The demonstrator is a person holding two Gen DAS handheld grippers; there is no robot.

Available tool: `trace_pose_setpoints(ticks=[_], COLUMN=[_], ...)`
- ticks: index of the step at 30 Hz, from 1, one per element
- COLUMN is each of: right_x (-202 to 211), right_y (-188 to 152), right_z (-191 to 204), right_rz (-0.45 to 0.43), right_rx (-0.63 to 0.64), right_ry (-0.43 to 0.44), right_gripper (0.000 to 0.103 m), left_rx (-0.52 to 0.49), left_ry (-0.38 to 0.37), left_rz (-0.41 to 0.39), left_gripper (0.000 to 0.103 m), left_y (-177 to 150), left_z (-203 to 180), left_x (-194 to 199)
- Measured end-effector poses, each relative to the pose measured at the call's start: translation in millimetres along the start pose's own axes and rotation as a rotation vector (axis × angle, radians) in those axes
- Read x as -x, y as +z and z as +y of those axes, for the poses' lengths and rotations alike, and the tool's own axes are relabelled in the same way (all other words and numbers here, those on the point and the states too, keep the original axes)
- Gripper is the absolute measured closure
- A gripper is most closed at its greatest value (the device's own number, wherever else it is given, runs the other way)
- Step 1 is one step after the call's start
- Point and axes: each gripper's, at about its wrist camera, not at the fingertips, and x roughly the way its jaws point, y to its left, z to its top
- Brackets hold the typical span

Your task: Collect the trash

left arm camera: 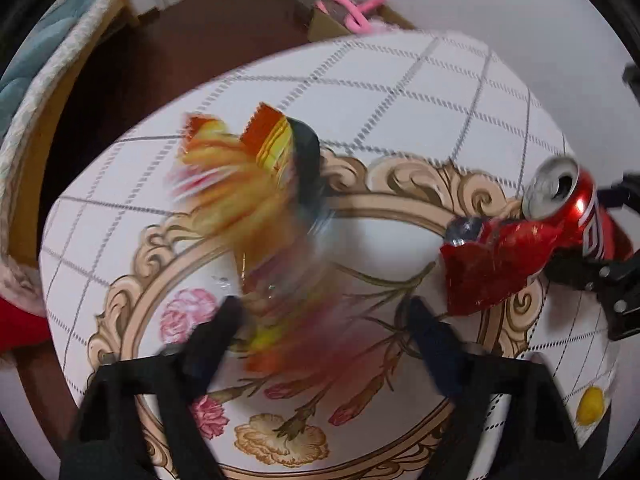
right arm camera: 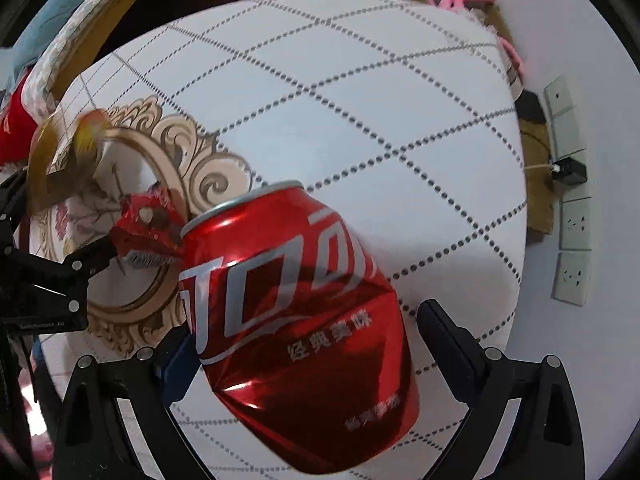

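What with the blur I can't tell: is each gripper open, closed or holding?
Left gripper: open, blurred snack wrapper between jaws.
Right gripper: open around red can, one finger clear.

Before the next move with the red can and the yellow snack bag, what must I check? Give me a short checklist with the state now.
1. Red can lies between the fingers of the right hand-held gripper: ok.
2. Right fingers press the can on both sides: not ok; a gap shows at the right finger.
3. Yellow snack bag is between the fingers of the left hand-held gripper: ok.
4. Left grip on the bag is firm: cannot tell, the bag is blurred.
5. Red wrapper beside the can is collected: not ok, it lies on the table.
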Motion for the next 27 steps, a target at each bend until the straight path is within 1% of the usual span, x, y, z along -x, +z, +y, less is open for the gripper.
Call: trace_pose_setpoints(ticks=[2,3,4,5,6,7,9,10,12,13,15,17,18,19,21,22,23,25,27], right_x=[1.2,1.6,2.4,3.0,4.2,5.8,7.0,8.5,15.6,18.5,26.0,34.4,38.1,40.3,44.8,44.2,44.7,44.6,44.0], right_y=[0.3,0.2,-0.4,-1.8,-4.8,-8.6,-14.7,-17.9,-27.4,-31.0,-38.3,-42.3,-41.0,-39.0,-29.5,-24.2,-19.8,-9.0,-0.7], right_z=[3.1,4.3,7.5,10.3,14.3,19.6,25.7,28.1,34.3,35.8,36.3,31.1,27.2,22.9,9.2,0.3,-4.8,-12.6,-16.8], right_rz=[-0.021,-0.032,-0.038,-0.047,-0.054,-0.057,-0.064,-0.070,-0.101,-0.112,-0.129,-0.154,-0.173,-0.185,-0.198,-0.198,-0.200,-0.200,-0.191], right_rx=[-0.010,-0.013,-0.015,-0.012,-0.011,-0.010,-0.013,-0.020,-0.029,-0.033,-0.072,-0.129,-0.152,-0.167,-0.227,-0.253,-0.270,-0.291,-0.308], right_ry=[0.000,0.002,-0.001,0.007,0.001,-0.011,-0.007,-0.009,-0.019,-0.022,-0.018,0.012,-0.002,-0.015,-0.017,-0.013,-0.014,-0.024,-0.022], right_gripper=[0.003,0.004,0.013,0.015,0.015,0.015,0.015,0.015,0.015,0.015,0.015,0.015,0.015,0.015,0.015,0.015,0.015,0.015,0.015], left_rx=[0.041,0.061,0.086,0.122,0.141,0.168,0.204,0.228,0.256,0.297,0.348,0.391,0.399,0.416,0.444,0.463,0.475,0.489,0.484], left_ry=[0.013,0.019,0.020,0.030,0.037,0.048,0.049,0.049,0.034,0.002,-0.042,-0.071,-0.084,-0.115,-0.154,-0.151,-0.140,-0.111,-0.097], left_rz=[-0.013,-0.013,-0.015,-0.015,-0.018,-0.022,-0.027,-0.041,-0.058,-0.076,-0.117,-0.145,-0.147,-0.142,-0.126,-0.125,-0.144,-0.157,-0.151], left_gripper=[0.066,0.071,0.080,0.082,0.084,0.088,0.093,0.096,0.096,0.096,0.095,0.094,0.093,0.091,0.071,0.047,0.039,0.039,0.036], left_y=[-6.4,-10.2,-14.1,-20.5,-25.6,-33.1,-43.5,-47.8,-53.8,-56.6,-61.0,-53.2,-48.1,-39.4,-27.8,-19.0,-13.3,2.9,15.6], left_z=[1.0,1.4,-0.1,-0.8,-1.9,-4.8,-9.2,-2.0,1.2,4.2,15.0,25.7,31.7,35.0,46.7,50.3,53.6,57.9,59.2], left_x=[5.9,8.0,10.9,12.8,14.2,16.0,17.9,20.9,26.6,33.6,45.6,53.4,54.1,52.8,49.6,47.1,47.3,45.8,39.2])
